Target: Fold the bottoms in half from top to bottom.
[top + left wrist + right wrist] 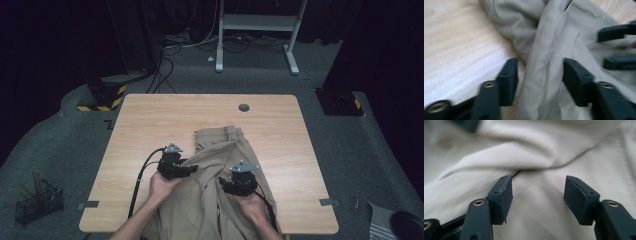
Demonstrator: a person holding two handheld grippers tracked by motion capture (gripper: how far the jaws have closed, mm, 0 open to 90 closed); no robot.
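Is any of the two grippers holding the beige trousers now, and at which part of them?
Nothing is held. The left gripper stands open around a raised fold of the beige cloth trousers; the right gripper is open above flat cloth.

We hold both forearms forward, left gripper (192, 169) angled toward the right with jaws spread wide, right gripper (224, 183) low beside it, jaws parted too.

A round grey grommet (244, 107) is sitting near the far edge of the wooden desk (150, 125). A wire basket (37, 202) is standing on the floor beside the desk, and cables (165, 70) are trailing beyond it.
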